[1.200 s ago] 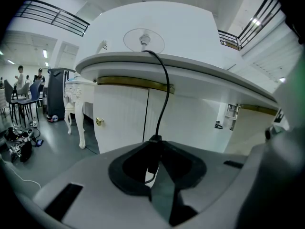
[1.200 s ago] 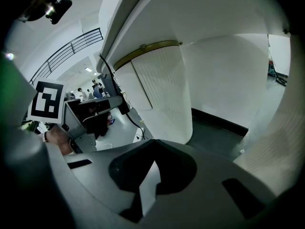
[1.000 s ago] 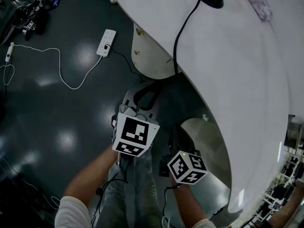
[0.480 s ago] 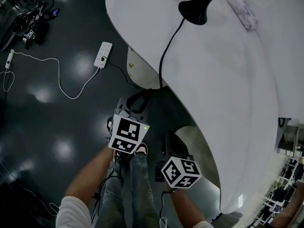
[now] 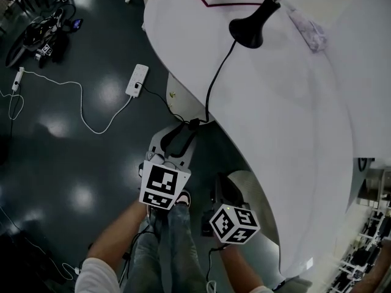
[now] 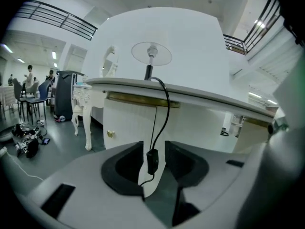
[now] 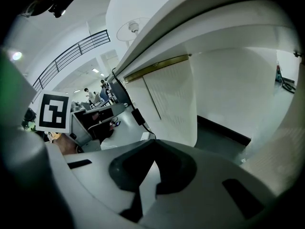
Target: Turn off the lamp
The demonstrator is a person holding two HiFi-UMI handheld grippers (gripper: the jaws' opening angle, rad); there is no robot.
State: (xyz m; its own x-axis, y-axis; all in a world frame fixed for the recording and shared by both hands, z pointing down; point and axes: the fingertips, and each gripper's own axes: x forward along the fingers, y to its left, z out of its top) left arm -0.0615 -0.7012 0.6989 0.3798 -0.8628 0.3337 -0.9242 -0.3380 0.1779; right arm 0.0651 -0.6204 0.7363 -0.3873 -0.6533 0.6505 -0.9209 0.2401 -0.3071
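The lamp [image 5: 247,32] stands on the white table [image 5: 293,133] at about 1 o'clock from my left gripper [image 5: 178,138] in the head view; its black cord [image 5: 215,78] runs over the table edge and hangs down the front. The inline switch [image 6: 152,161] sits on that hanging stretch, and that is the part to work, not the lamp body.

In the left gripper view the switch hangs between the two pads with a gap on each side; the jaws are opening and nothing is pressed. The right gripper [image 7: 153,151] has its jaws together at the tips with nothing between them; it sits at 4 o'clock from the left one, clear of the cord.

I judge the switch to be a small, light, hard plastic block on a limp cord; it will swing away from any one-sided push, so it wants squeezing across its flat faces, on the rocker, with the cord left slack; pulling could drag the lamp towards the edge.

Hard to read: the scene is dim; I cannot tell whether the bulb is lit, nor which way the rocker is set. The head view hides the switch behind the left gripper, and its top edge cuts off the lamp's upper part. The power strip [image 5: 137,80] lies on the floor at 10 o'clock; what is plugged into it I cannot make out.
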